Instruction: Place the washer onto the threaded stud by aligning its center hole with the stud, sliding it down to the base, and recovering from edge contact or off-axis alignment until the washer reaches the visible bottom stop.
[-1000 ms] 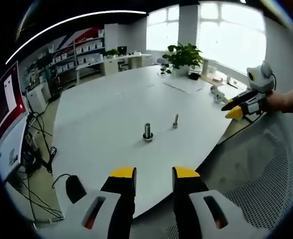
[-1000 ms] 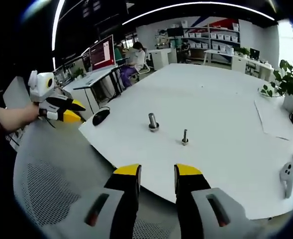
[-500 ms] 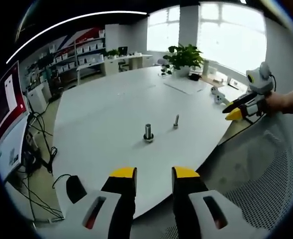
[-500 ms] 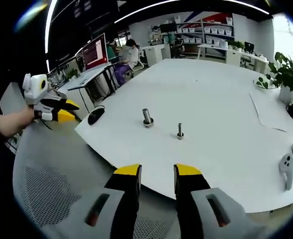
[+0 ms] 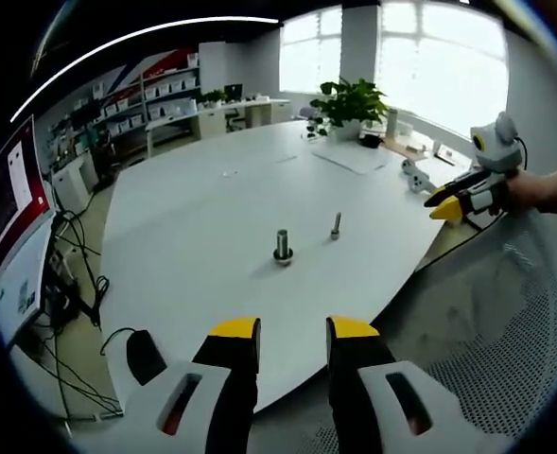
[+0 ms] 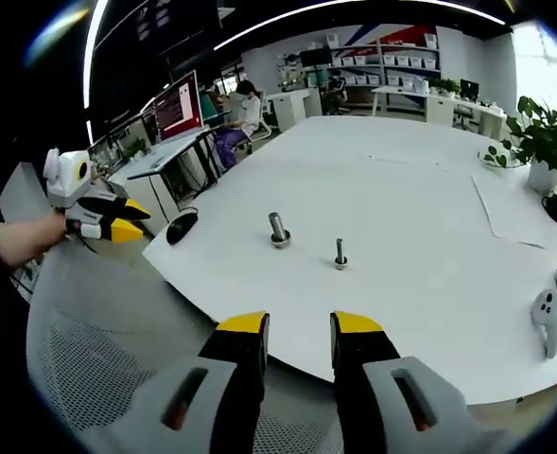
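- Two metal pieces stood upright near the middle of the white table [image 5: 193, 218], well apart from both grippers.
- Far left in the left gripper view, a red monitor [image 5: 8, 194] and a tangle of cables [image 5: 75, 274] sat beside the table's edge, and a dark computer mouse [image 5: 145, 356] lay on the near corner.
- Toward the centre stood the thicker stud [image 5: 283, 247], with a wider ring at its base that may have been the washer; I could not tell.
- Just to its right stood the thinner threaded stud [image 5: 336, 225].
- Low in that view, the left gripper [image 5: 293, 331] hung over the table edge, jaws parted with nothing between them.
- Further right, a potted plant [image 5: 352, 102] stood at the far end of the table, and the right gripper [image 5: 445, 206] came in from the right, held in a hand [image 5: 529, 192] above a mesh chair [image 5: 505, 350]; its yellow tips looked close together.
- From the right gripper view, the right gripper [image 6: 299, 327] showed a clear gap, gripping nothing.
- Two white controllers [image 6: 552, 307] lay at the table's right edge.
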Available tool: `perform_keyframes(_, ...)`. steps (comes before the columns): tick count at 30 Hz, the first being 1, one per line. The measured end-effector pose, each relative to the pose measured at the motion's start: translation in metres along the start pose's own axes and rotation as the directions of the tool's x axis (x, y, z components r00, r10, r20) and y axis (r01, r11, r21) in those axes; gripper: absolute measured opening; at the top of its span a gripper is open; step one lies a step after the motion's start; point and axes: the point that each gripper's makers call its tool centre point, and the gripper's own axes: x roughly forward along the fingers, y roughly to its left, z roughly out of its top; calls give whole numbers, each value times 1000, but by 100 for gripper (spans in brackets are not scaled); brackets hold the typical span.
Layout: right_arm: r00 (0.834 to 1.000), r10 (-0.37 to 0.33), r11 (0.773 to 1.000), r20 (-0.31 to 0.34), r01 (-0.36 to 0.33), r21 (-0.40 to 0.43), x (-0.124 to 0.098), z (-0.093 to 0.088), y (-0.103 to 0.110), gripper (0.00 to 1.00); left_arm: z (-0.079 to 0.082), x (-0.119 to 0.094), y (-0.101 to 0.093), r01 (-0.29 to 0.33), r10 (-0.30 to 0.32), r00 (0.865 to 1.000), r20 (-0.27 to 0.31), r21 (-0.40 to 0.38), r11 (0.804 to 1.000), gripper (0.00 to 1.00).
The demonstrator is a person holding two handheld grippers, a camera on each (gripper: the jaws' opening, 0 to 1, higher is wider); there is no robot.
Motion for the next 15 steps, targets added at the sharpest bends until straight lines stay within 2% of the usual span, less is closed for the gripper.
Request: perform_keyframes(15,1000,-1,1000,17,1,7,0,3,-1,29,-2,0,3,-17,17,1000,-10,8,1000,25)
